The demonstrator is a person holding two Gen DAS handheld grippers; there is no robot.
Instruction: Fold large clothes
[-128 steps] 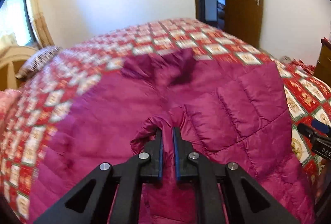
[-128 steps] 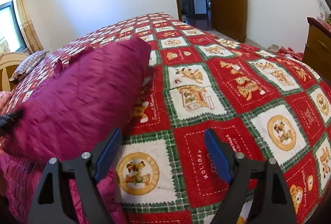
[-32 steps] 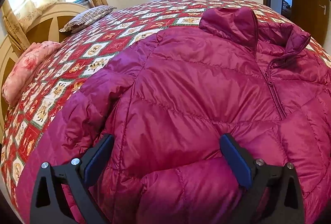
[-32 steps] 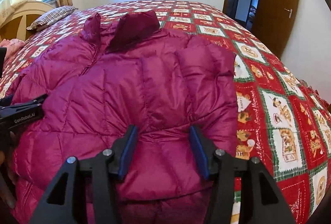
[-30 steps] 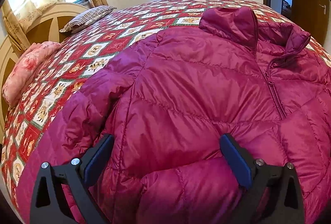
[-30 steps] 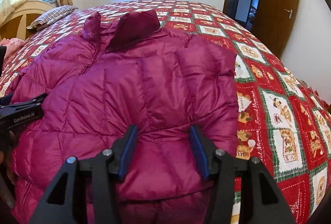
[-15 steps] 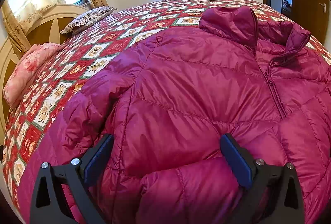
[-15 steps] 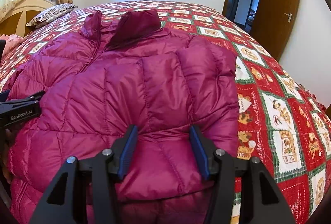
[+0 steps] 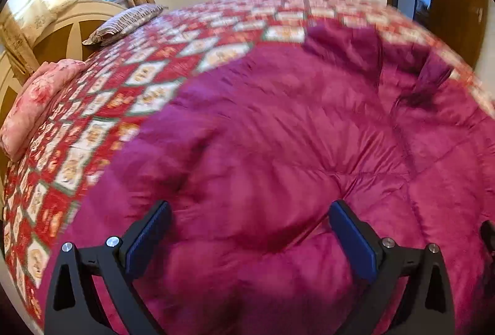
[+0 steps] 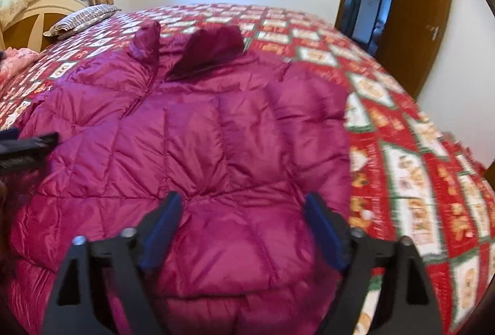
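1. Magenta down jacket (image 10: 198, 143) lies front-up on the quilted bedspread (image 10: 414, 149), collar toward its far edge;
2. left gripper (image 9: 247, 220) released, jaws wide over the hem;
3. right gripper (image 10: 244, 217) likewise released.

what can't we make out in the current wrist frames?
- Left wrist view: motion blur smears the magenta quilted puffer jacket, so its zipper is unreadable.
- Both views: jacket hem hidden below the open left gripper and open right gripper, cut by the bottom edge.
- Right wrist view: red checkered bedspread prints blurred.
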